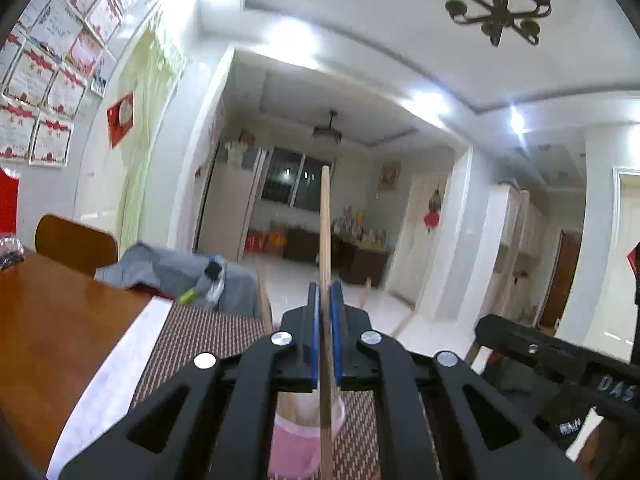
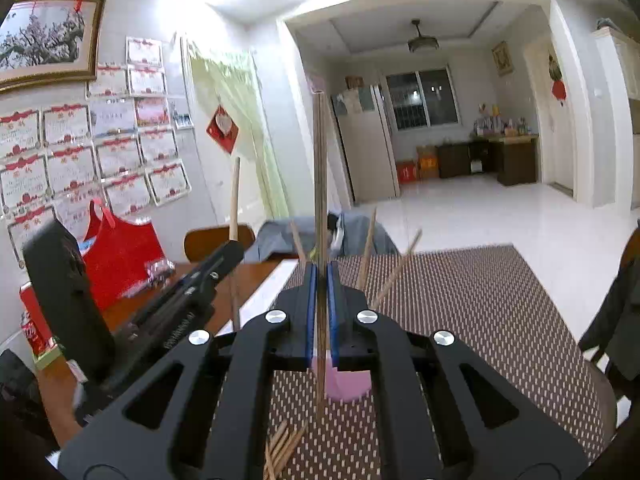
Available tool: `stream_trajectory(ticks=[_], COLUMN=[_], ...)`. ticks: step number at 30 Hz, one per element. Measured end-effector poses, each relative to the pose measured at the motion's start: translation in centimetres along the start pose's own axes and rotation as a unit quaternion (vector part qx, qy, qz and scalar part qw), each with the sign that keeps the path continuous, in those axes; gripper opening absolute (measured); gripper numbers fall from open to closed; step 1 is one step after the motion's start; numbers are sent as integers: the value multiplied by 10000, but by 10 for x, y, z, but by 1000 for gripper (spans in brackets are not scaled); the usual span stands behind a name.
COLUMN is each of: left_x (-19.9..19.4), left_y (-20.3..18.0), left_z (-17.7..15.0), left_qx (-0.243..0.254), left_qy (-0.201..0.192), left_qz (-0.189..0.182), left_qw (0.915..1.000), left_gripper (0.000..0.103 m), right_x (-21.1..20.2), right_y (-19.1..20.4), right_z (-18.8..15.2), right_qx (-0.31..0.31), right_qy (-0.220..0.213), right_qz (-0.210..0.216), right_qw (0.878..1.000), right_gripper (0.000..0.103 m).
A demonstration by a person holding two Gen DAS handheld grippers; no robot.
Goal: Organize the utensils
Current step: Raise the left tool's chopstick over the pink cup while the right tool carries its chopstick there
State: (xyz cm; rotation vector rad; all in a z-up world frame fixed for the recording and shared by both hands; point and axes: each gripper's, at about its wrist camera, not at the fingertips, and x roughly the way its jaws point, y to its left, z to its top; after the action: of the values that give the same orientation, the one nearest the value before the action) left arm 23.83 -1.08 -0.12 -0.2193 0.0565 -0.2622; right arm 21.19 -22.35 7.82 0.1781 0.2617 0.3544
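Observation:
My left gripper [image 1: 326,292] is shut on a light wooden chopstick [image 1: 325,232] that stands upright, its lower end over a pink cup [image 1: 298,436] just below the jaws. My right gripper [image 2: 320,276] is shut on a darker chopstick [image 2: 319,184], also upright, above the pink cup [image 2: 346,380]. Several chopsticks [image 2: 394,276] lean out of that cup beyond the right fingers. Several loose chopsticks [image 2: 282,448] lie on the woven placemat [image 2: 480,304] under the right gripper. The left gripper [image 2: 230,256] with its chopstick shows at the left of the right wrist view.
The placemat [image 1: 196,332] lies on a brown wooden table [image 1: 60,320]. A red bag [image 2: 120,252], a cola can [image 2: 34,324] and a clear packet [image 2: 158,270] stand at the table's left. Chairs with grey clothing [image 1: 172,272] stand at the far edge.

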Motion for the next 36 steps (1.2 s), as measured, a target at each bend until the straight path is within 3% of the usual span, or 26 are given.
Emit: stream_trajectory(ticks=[7, 19, 23, 28, 36], left_x=[42, 76, 80, 87, 84], left_y=[-1, 20, 20, 16, 11], left_z=[10, 6, 0, -16, -23], left_qx=[48, -312, -147, 153, 305], left_qy=[-471, -928, -1057, -981, -576], left_qz=[93, 360, 543, 729, 606], left_qw=[9988, 9945, 9928, 9924, 9960], left_gripper=[5, 5, 5, 5, 7], right_x=[21, 61, 69, 74, 77], right_y=[-1, -9, -16, -19, -20], right_z=[23, 17, 11, 3, -1], right_qx=[-150, -129, -36, 4, 53], right_qy=[-250, -209, -93, 31, 193], right_qz=[46, -63, -78, -80, -64], right_qw=[9996, 9997, 9999, 10000, 9998], right_gripper=[6, 6, 6, 6, 6])
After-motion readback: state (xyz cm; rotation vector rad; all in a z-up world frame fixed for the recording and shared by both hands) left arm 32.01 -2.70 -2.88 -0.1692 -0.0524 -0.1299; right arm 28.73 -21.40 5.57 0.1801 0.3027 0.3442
